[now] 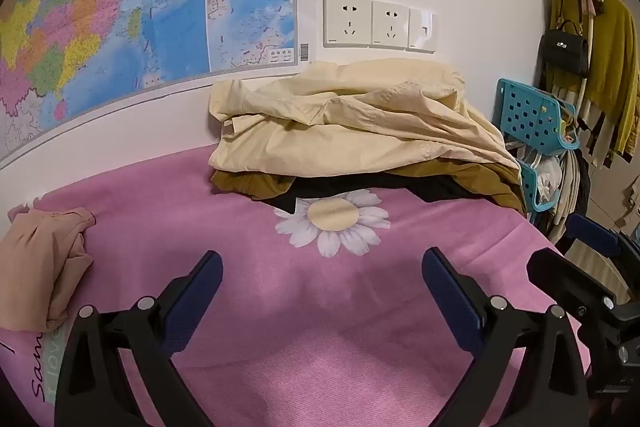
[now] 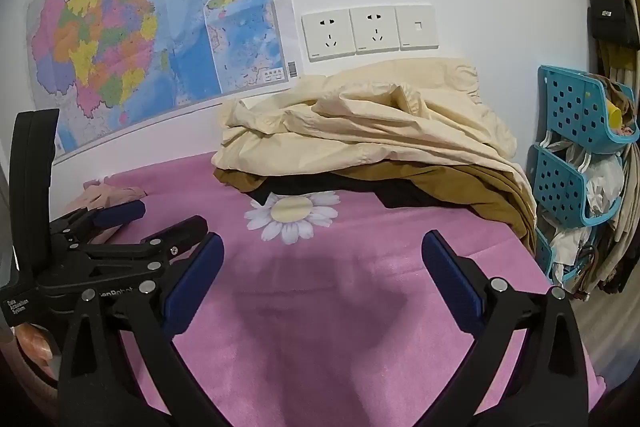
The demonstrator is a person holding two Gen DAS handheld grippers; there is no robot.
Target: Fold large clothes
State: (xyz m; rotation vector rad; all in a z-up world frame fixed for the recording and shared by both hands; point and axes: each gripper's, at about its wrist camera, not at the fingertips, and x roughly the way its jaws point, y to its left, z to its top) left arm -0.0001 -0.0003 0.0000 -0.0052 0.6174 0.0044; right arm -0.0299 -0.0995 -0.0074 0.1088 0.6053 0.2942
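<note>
**Both grippers poised over the pink bed, nothing in hand**

The left gripper (image 1: pixel 322 273) hovers with fingers spread wide and empty above the pink daisy-print bedspread (image 1: pixel 248 227). The right gripper (image 2: pixel 323 255) hangs beside it, fingers equally wide and empty. The crumpled cream cotton garment (image 1: pixel 344 123) tops a pile with a mustard-brown garment (image 1: pixel 480 179) against the wall, well apart from both.

Three piled garments (image 1: pixel 344 123) — one pink garment (image 1: pixel 44 263), two tools (image 2: pixel 322 267), three wall plates (image 1: pixel 378 23).
</note>
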